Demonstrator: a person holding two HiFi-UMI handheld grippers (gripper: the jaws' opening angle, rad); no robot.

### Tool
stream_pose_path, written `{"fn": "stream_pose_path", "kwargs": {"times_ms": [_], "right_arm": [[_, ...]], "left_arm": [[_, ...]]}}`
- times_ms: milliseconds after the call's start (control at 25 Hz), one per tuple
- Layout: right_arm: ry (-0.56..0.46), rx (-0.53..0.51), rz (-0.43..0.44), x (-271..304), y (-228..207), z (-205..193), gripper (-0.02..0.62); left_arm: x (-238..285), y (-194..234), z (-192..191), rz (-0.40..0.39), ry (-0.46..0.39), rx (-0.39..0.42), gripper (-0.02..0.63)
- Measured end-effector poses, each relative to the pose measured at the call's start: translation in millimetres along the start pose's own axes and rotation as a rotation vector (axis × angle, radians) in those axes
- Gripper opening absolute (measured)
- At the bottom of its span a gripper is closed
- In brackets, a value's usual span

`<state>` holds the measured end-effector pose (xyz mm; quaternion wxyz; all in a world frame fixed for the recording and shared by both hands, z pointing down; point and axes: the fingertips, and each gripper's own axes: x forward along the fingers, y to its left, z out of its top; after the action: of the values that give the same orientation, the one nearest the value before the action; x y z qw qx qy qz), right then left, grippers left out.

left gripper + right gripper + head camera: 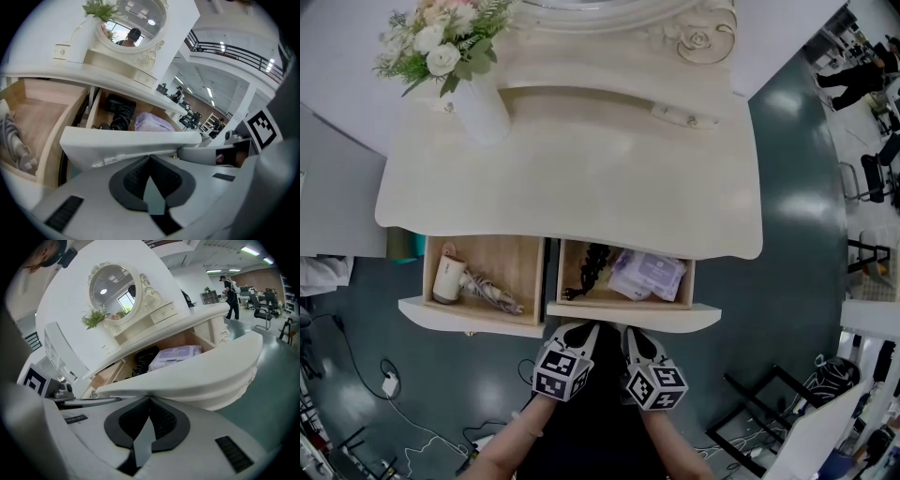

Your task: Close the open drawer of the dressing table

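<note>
Item: right drawer [633, 315], pulled out from dressing table [581, 178] front; left drawer [469, 315] likewise | left gripper [579, 330], right gripper [635, 335]: both clenched, empty, tips at its front | we'd push evenly, straight toward the table.

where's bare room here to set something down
The tabletop is bare in front of the vase and mirror base. Crowded: hair dryer in the left drawer, purple packet and black cord in the right drawer.
</note>
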<state>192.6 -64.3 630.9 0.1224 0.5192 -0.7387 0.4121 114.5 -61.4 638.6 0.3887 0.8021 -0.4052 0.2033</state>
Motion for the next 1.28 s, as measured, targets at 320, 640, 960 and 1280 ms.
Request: {"fn": "stream_pose_path", "kwargs": {"times_ms": [320,640,960,1280], "right_arm": [[-0.026,0.000,-0.007,8.6,-1.8,10.6,0.028],[-0.042,-0.013,-0.004,16.6,-2.1,20.2,0.028],[-0.056,-0.021,-0.005,26.6,-2.9,31.1,0.028],[-0.068,-0.033,-0.002,37.8,-4.6,43.5,0.028]], "left_arm": [[6.6,4.9,11.0,0.004,-0.025,0.012,0.014],[12.1,9.6,20.9,0.011,-0.051,0.031,0.014],[18.8,15.9,31.8,0.007,-0.062,0.044,0.014],[27.4,22.4,45.0,0.016,-0.076,0.050,0.014]]}}
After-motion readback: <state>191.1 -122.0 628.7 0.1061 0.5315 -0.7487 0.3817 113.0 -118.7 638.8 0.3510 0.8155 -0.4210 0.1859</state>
